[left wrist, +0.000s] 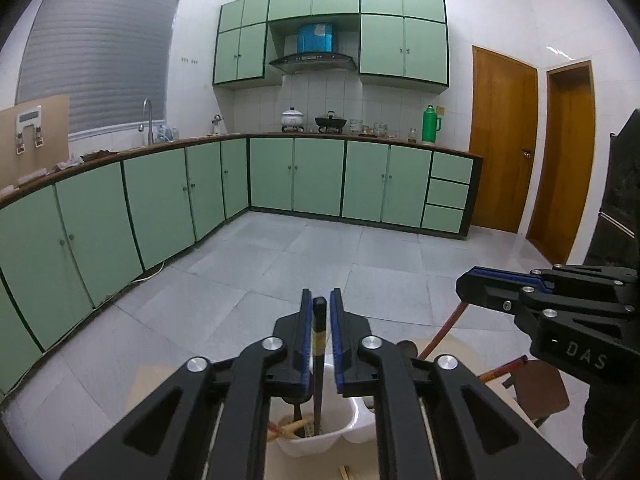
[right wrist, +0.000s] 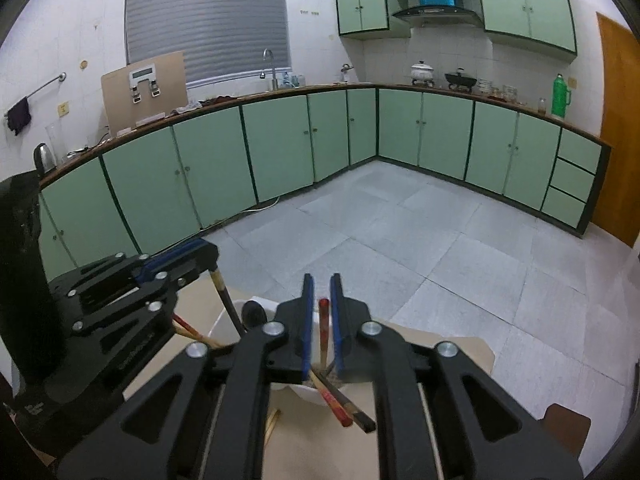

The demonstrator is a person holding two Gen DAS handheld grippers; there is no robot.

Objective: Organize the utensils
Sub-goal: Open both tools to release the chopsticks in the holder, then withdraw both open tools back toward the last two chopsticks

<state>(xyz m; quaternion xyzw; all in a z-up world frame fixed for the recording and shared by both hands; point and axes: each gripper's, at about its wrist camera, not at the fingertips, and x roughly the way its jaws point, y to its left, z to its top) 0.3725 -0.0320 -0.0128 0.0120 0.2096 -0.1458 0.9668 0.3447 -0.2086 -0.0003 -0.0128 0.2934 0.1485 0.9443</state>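
Note:
My left gripper (left wrist: pixel 320 312) is shut on a black-handled utensil (left wrist: pixel 319 360) that stands upright in a white utensil holder (left wrist: pixel 320 440) below it. Several chopsticks lie in the holder. My right gripper (right wrist: pixel 322 308) is shut on a red chopstick (right wrist: pixel 323 332) above the same white holder (right wrist: pixel 236 312). The right gripper also shows in the left wrist view (left wrist: pixel 472 284), with the red chopstick (left wrist: pixel 444 332) slanting down from it. The left gripper shows in the right wrist view (right wrist: pixel 208 256), holding the black-handled utensil (right wrist: pixel 226 300). More chopsticks (right wrist: pixel 340 404) stick out of the holder toward me.
The holder stands on a light wooden table (right wrist: pixel 440 344). A brown chair (left wrist: pixel 540 392) is at the table's right. Green cabinets (left wrist: pixel 160 200) line the walls across a grey tiled floor (left wrist: pixel 320 260). Wooden doors (left wrist: pixel 504 140) are at the right.

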